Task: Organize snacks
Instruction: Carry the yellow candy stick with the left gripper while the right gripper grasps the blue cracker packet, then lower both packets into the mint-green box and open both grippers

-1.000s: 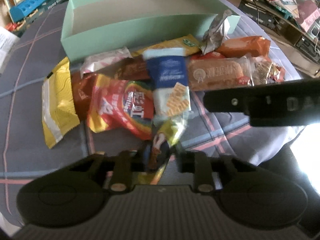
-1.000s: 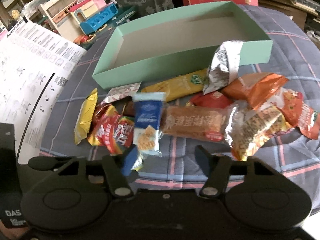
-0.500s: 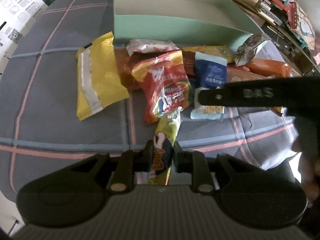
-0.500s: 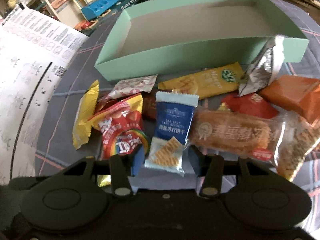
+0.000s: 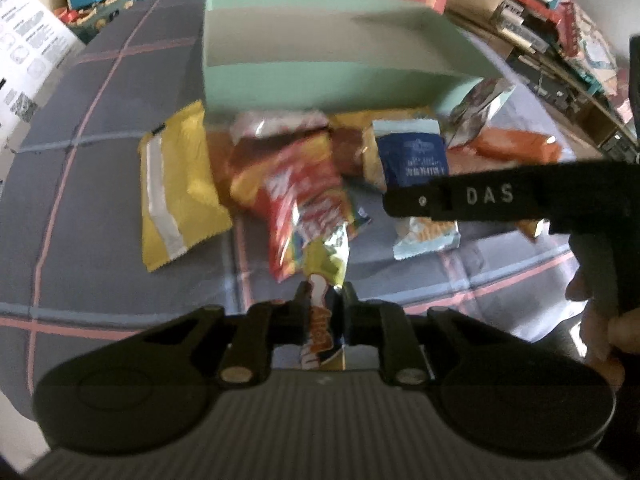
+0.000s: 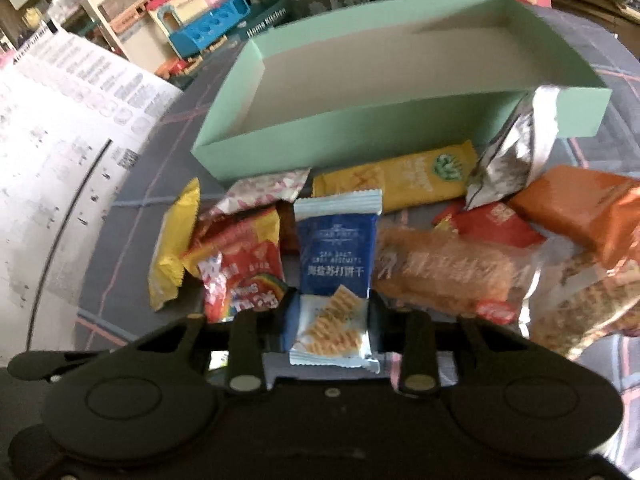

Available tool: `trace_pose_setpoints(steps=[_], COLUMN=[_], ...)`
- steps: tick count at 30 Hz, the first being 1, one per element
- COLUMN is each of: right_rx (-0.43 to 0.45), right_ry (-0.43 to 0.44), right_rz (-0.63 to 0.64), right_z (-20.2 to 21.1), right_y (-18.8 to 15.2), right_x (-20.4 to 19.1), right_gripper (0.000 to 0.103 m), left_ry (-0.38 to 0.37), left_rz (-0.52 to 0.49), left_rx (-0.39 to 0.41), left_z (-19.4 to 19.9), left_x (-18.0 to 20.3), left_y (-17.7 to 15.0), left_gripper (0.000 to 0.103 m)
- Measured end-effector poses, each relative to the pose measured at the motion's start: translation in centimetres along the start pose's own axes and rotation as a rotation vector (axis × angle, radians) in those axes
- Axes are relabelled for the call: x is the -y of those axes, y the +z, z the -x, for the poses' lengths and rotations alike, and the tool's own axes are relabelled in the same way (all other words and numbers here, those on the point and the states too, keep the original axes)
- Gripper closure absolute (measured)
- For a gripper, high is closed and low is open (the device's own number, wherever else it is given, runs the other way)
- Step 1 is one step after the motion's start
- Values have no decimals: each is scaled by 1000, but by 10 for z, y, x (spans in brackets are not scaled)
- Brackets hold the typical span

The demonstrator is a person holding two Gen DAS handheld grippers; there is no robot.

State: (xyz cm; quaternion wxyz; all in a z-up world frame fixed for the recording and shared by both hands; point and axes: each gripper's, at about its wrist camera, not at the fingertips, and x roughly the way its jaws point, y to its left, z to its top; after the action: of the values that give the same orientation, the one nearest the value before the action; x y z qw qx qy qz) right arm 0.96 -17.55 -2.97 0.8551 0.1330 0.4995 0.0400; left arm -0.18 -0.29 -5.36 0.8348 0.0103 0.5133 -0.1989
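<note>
A pile of snack packets lies on the plaid cloth in front of an empty mint-green box [image 5: 320,80] [image 6: 400,136]. My left gripper [image 5: 325,300] is shut on a small yellow and orange snack packet [image 5: 322,308], held just above the cloth near a red candy bag [image 5: 300,200]. My right gripper [image 6: 332,304] has its fingers on both sides of the lower end of a blue and white biscuit packet [image 6: 336,264], which also shows in the left wrist view [image 5: 412,160]. The jaws look closed against it. The right gripper's body [image 5: 500,196] crosses the left wrist view.
Around lie a yellow packet [image 5: 176,184], a long yellow bar [image 6: 400,180], a silver foil bag [image 6: 512,152], a clear-wrapped bread [image 6: 444,272], an orange packet [image 6: 580,208]. A white printed sheet [image 6: 60,152] hangs at the left. Toys and boxes stand beyond the table.
My right gripper moved forward and down and closed around the blue biscuit packet's lower end. My left gripper kept its packet and drew closer to the pile and box.
</note>
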Motion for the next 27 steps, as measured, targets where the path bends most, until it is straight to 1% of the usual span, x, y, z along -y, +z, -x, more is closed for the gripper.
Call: trace_pose_setpoints(steps=[4,9,12,15,18,21,27], right_rx=[30,91,136,166,180,171,115], right_ry=[40,79,77,65,35,10,-26], right_rz=[-27,-47,-50,-46,-34,-31,-24], right_z=[17,42,54,58,54,43,-7], right_y=[5,24,44,70,103,138,204], right_x=[9,18,26,33,41,53,73], right_gripper=[69,69,69,69,69,69,69], left_ry=[-12,-26,-13,6,18,39,115], left_rz=[-8,17,40,49,65,78,104], left_rx=[46,117,156,198,215,217,183], left_z=[20,44,52,55,48,32,-27], left_x=[6,3,-4,-13,-22,-30,-47], left_y=[11,37,62,93,132,171,245], left_gripper=[89,89,89,89,89,89,89])
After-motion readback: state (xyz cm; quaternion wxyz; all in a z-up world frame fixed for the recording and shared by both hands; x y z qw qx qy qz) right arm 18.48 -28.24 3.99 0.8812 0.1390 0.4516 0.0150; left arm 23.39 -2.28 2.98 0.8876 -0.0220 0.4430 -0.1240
